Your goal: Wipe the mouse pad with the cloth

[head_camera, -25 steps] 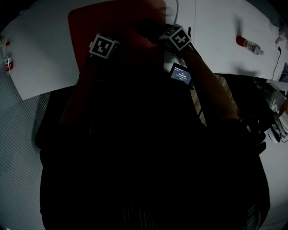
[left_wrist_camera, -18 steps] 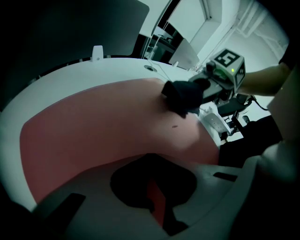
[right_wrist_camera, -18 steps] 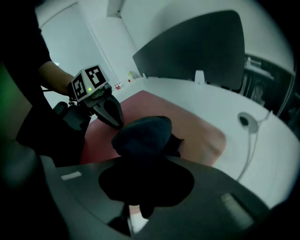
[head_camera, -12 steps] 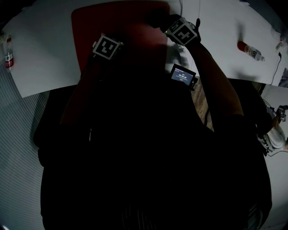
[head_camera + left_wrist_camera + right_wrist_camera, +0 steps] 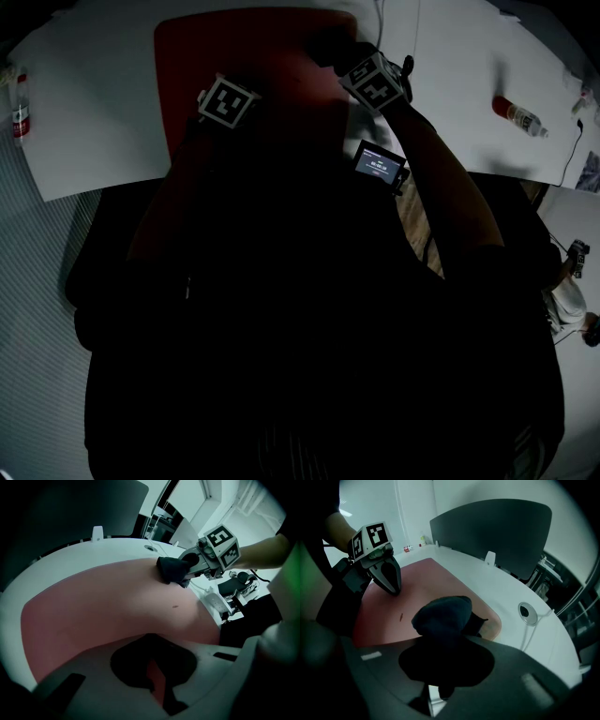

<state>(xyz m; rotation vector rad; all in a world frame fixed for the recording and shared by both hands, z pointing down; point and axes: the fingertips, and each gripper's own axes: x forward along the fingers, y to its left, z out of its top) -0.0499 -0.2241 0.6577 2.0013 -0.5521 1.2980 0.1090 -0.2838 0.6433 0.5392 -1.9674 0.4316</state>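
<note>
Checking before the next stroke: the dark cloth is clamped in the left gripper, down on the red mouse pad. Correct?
Not quite. The right gripper is the one clamped on the dark cloth, as the right gripper view shows. The cloth is indeed down on the red mouse pad. The left gripper only has its tip on the pad.

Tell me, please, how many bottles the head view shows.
2. The left bottle is by the white table's left edge; the right bottle lies on its right end. The person's body may hide more.
</note>
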